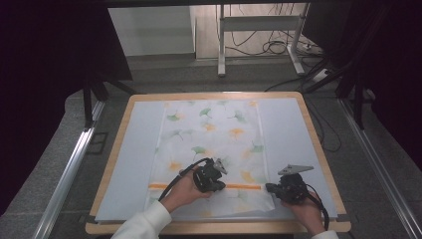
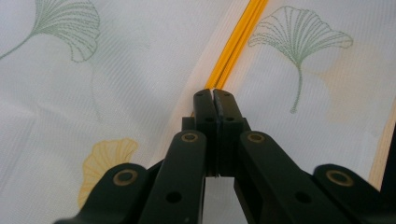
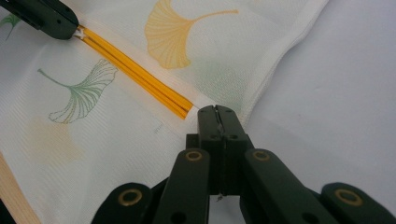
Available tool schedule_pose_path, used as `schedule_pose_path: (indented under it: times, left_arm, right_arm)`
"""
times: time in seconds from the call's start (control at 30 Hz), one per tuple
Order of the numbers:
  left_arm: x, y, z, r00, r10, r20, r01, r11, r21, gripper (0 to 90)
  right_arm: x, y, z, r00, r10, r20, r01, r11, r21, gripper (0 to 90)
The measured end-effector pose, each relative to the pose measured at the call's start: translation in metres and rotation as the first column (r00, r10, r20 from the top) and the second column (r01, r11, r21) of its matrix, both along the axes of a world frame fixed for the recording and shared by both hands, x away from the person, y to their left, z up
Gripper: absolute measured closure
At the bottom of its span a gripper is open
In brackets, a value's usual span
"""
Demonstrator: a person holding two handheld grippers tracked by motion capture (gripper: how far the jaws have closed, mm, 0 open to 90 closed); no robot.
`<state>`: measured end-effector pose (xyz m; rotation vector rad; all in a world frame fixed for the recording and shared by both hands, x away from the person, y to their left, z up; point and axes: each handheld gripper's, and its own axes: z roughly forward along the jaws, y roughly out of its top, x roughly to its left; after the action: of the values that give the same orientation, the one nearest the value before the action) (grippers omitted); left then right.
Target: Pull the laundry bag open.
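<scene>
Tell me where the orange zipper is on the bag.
In the high view, the orange zipper crosses the leaf-print bag near its near edge, between the left gripper and right gripper.

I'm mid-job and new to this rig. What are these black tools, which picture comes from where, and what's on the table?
A person holds a hand-held two-jaw clamp in each hand. The wide picture looks down from above the table; the two close-ups come from cameras riding on each clamp. A white fabric bag printed with ginkgo leaves lies on a pale mat. The left gripper is shut at the orange zipper, apparently on its slider. The right gripper is shut on the bag's cloth at the zipper's end.
</scene>
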<state>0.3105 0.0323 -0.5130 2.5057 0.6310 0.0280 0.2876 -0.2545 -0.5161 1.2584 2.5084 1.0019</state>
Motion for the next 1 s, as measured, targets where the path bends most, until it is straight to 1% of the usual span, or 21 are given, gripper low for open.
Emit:
schedule_pose_path:
  times: [0.13,0.3,0.43,0.67,1.0]
  left_arm:
    - [-0.001,0.002,0.0,1.0,-0.003,0.007,0.003,1.0,0.009,90.0]
    - [-0.001,0.007,0.0,1.0,0.005,0.002,-0.005,1.0,0.006,90.0]
    - [-0.002,0.012,0.0,1.0,0.005,0.003,-0.005,0.9999,0.014,90.0]
    - [-0.004,0.02,-0.001,0.9998,0.018,-0.002,-0.018,0.9998,0.003,90.0]
    - [-0.004,0.033,-0.001,0.9995,0.03,-0.003,-0.03,0.9994,0.016,90.0]
  right_arm:
    - [0.0,0.0,0.0,1.0,0.001,0.0,-0.001,1.0,0.0,89.8]
    - [0.0,0.0,0.0,1.0,0.004,-0.002,-0.004,1.0,0.001,89.8]
    - [0.0,0.0,0.0,1.0,0.003,0.001,-0.003,1.0,0.0,89.8]
    - [0.0,0.0,0.0,1.0,0.001,0.0,-0.001,1.0,0.001,89.8]
    - [0.0,-0.001,0.0,1.0,0.003,-0.002,-0.003,1.0,0.002,89.8]
